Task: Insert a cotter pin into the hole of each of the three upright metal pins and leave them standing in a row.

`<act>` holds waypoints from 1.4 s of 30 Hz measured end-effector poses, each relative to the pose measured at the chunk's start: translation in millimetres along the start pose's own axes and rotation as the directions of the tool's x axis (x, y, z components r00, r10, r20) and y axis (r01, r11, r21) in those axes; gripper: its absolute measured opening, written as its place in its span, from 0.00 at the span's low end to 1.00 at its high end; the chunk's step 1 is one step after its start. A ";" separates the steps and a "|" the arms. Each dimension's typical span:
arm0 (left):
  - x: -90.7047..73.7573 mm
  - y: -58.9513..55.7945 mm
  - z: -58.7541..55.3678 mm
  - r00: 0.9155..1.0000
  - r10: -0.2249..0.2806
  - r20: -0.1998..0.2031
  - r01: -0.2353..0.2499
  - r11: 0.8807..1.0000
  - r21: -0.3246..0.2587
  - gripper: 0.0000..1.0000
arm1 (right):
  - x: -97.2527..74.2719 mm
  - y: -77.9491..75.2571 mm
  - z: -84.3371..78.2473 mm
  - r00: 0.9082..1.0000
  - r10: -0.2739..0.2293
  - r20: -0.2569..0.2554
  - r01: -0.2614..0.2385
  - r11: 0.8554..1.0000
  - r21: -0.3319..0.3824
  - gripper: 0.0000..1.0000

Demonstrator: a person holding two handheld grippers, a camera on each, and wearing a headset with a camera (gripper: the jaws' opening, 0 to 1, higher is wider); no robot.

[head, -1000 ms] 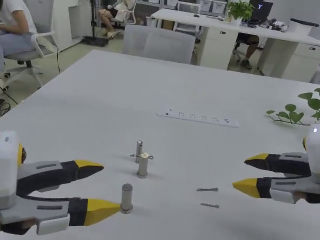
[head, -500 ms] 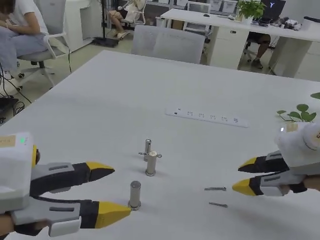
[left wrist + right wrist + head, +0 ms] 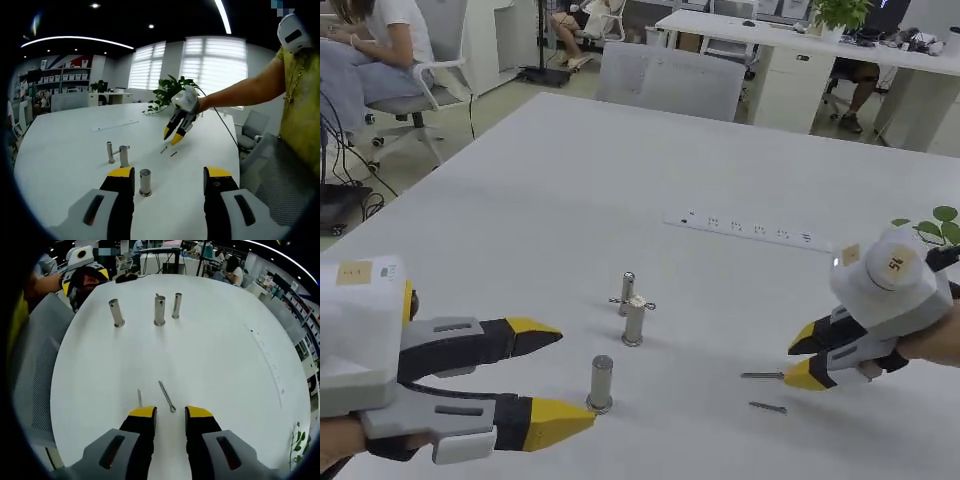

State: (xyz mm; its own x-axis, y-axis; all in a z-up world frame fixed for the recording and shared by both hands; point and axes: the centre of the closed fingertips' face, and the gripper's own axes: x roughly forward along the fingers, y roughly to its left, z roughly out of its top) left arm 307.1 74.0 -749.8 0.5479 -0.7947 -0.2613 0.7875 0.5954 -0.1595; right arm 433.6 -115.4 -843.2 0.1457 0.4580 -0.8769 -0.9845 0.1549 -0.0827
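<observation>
Three upright metal pins stand in a row: the near pin [image 3: 601, 383] [image 3: 145, 182] [image 3: 116, 312], the middle pin [image 3: 634, 320] [image 3: 124, 156] [image 3: 159, 310] with a cotter pin through its top, and the far pin [image 3: 627, 292] [image 3: 110, 152] [image 3: 176, 305]. Two loose cotter pins [image 3: 762, 376] [image 3: 768, 407] [image 3: 167, 395] [image 3: 139, 398] lie flat on the white table to the right. My right gripper [image 3: 795, 362] [image 3: 171, 412] [image 3: 175, 135] is open, tilted down, with its tips just short of the nearer cotter pin. My left gripper [image 3: 570, 375] [image 3: 170, 175] is open, just left of the near pin.
A white power strip [image 3: 745, 230] lies further back on the table [image 3: 540, 200]. A plant [image 3: 932, 222] sits at the right edge. A grey chair [image 3: 670, 85] stands behind the table, with desks and seated people beyond.
My right gripper has come down and tilted toward the loose cotter pins, its tips now right at the nearer one. The left gripper stays beside the near pin. The head camera has shifted.
</observation>
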 end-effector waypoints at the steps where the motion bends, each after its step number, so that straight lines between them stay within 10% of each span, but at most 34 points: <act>1: -0.2 -0.2 0.1 1.000 0.000 0.001 0.000 1.000 -0.001 0.55 | 1.0 0.0 0.3 1.000 0.005 -0.002 -0.005 1.000 -0.001 0.23; 42: 0.3 3.9 -13.1 0.997 0.018 -0.072 -0.017 1.000 0.014 0.53 | 24.5 -2.6 -8.9 0.974 0.102 -0.200 -0.128 0.984 -0.121 0.11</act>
State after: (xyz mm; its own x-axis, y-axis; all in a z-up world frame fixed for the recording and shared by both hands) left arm 306.7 77.6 -763.0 0.5401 -0.7736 -0.3315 0.7820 0.6068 -0.1420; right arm 438.8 -112.4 -868.7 0.0222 0.2865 -0.9578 -0.9996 -0.0123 -0.0268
